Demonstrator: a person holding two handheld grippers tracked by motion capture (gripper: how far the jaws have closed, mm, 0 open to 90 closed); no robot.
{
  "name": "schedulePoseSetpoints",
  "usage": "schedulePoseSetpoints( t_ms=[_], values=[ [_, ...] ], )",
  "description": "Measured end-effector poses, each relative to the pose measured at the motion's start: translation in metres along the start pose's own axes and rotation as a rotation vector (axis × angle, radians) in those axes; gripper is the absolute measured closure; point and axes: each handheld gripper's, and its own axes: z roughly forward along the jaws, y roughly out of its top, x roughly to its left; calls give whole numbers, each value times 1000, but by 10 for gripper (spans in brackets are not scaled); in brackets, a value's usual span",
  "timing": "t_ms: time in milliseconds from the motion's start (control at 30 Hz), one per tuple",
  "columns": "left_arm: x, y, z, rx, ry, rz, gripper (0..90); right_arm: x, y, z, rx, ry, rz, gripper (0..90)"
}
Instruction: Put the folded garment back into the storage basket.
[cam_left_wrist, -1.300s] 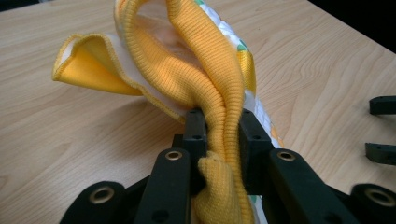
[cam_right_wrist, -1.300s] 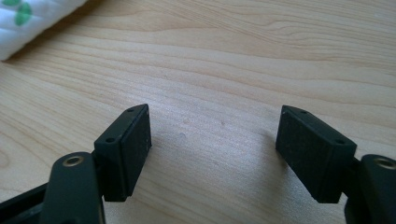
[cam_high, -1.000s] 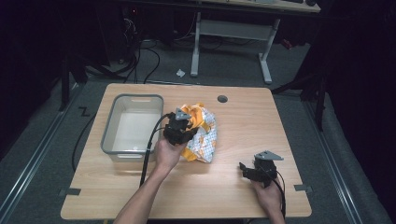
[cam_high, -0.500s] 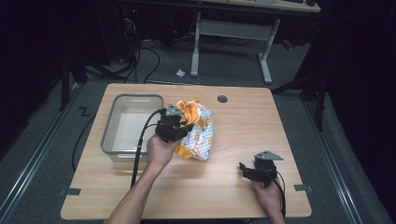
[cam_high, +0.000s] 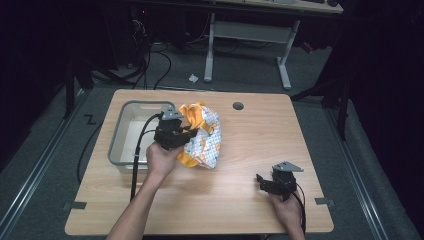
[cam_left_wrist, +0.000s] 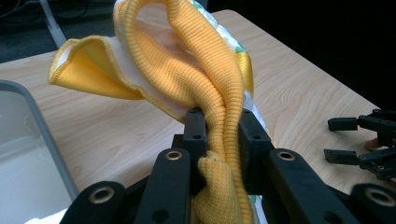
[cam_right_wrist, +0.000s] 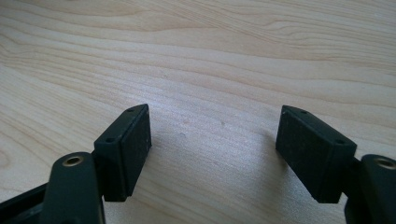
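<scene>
The left gripper (cam_left_wrist: 217, 128) pinches the ribbed yellow cuff of a small yellow-and-white patterned cloth garment (cam_high: 202, 137), which hangs from its jaws just beside the grey plastic tub (cam_high: 120, 142) on the pale wooden worktop (cam_high: 240, 195). To bin it cleanly, I judge the garment's trailing body should clear the tub's rim before the gripper lets go. The right gripper (cam_right_wrist: 212, 149) rests well apart, jaws spread and empty. Count: one garment, one tub, two grippers.
</scene>
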Motion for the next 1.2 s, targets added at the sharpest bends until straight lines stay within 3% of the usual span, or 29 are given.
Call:
schedulePoseSetpoints(
  t_ms=[433,1200],
  values=[
    [17,-1,-22,-27,7,-42,768,0,0,0,0,0,1,269],
    [47,-1,-58,-64,57,-90,768,0,0,0,0,0,0,268]
  ],
)
